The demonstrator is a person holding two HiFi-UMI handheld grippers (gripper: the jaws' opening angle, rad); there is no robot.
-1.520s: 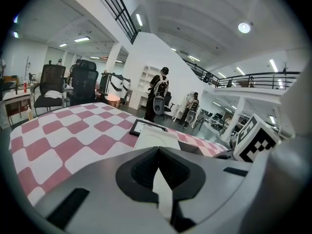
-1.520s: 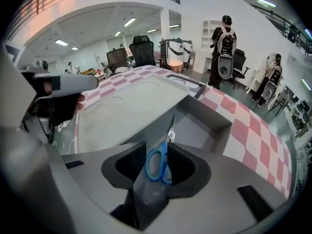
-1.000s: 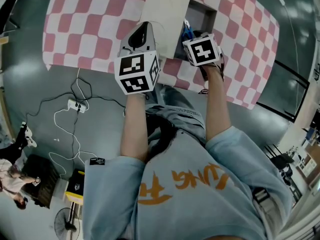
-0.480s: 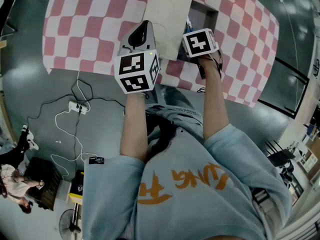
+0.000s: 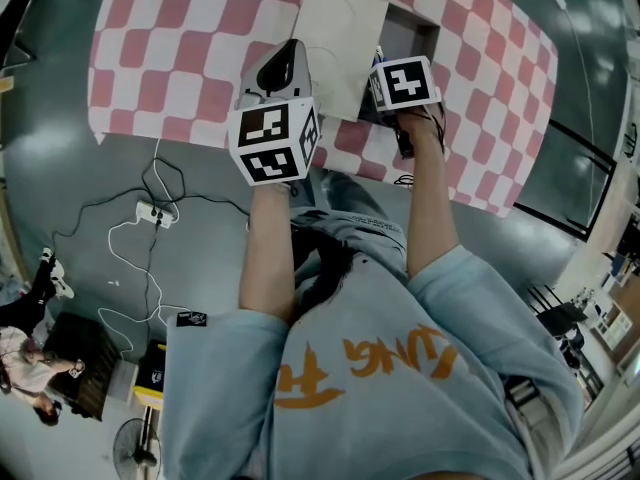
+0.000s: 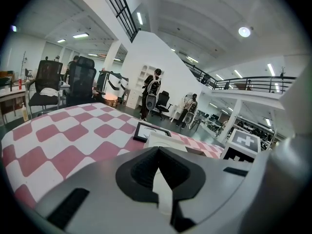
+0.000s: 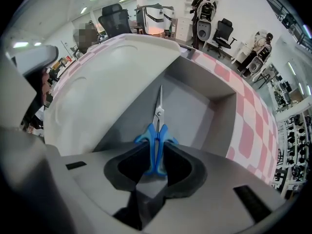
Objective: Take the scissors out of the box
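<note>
The blue-handled scissors (image 7: 157,130) lie in the open grey box (image 7: 195,111), steel blades pointing away from me. My right gripper (image 7: 156,152) points straight down into the box, its jaws closing with both black pads against the blue handles. In the head view its marker cube (image 5: 405,83) covers most of the box (image 5: 412,30), with a bit of blue scissors (image 5: 377,58) beside it. My left gripper (image 5: 283,68) hovers shut and empty at the near edge of the box's white lid (image 5: 345,28). In the left gripper view, the left gripper (image 6: 156,155) has its pads touching.
The box sits on a table with a pink-and-white checked cloth (image 5: 180,48). A black-framed picture (image 6: 151,130) lies beyond the lid. Cables and a power strip (image 5: 152,210) are on the floor at the left. People and office chairs stand far behind.
My right gripper has shifted a little further over the box and rolled slightly. The left gripper has stayed put.
</note>
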